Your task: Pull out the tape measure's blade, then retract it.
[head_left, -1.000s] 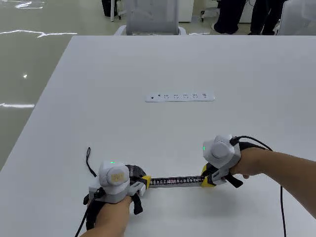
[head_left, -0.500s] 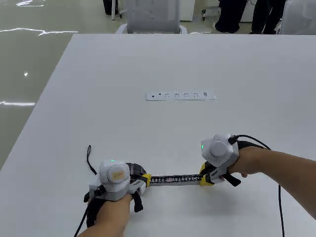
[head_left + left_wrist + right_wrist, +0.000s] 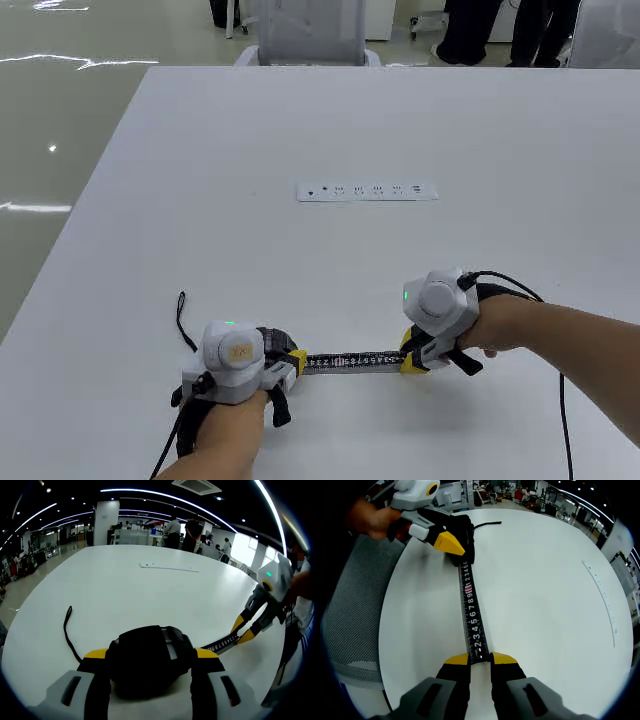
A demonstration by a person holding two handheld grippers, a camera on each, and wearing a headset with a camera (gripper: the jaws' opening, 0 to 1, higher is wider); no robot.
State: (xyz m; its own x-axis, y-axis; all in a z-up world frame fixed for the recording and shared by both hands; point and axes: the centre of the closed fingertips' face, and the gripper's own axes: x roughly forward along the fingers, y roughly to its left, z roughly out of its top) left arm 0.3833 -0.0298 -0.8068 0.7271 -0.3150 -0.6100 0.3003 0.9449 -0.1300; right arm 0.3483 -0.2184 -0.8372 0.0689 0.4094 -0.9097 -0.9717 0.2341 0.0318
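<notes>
A black tape measure case lies on the white table between the yellow-tipped jaws of my left gripper, which is shut on it; the case sits near the table's front edge. Its black blade with white numbers runs rightward to my right gripper, shut on the blade's end. In the right gripper view the blade stretches from my right gripper up to the case held by the left gripper. A black wrist strap trails from the case.
A white power strip lies flat mid-table, well beyond both grippers. The table's left edge drops to a glossy floor. A chair and standing people are past the far edge. Cables hang from both grippers.
The right gripper has moved left toward the case with the blade's end, so the exposed blade is shorter. The left gripper holds the case in place.
</notes>
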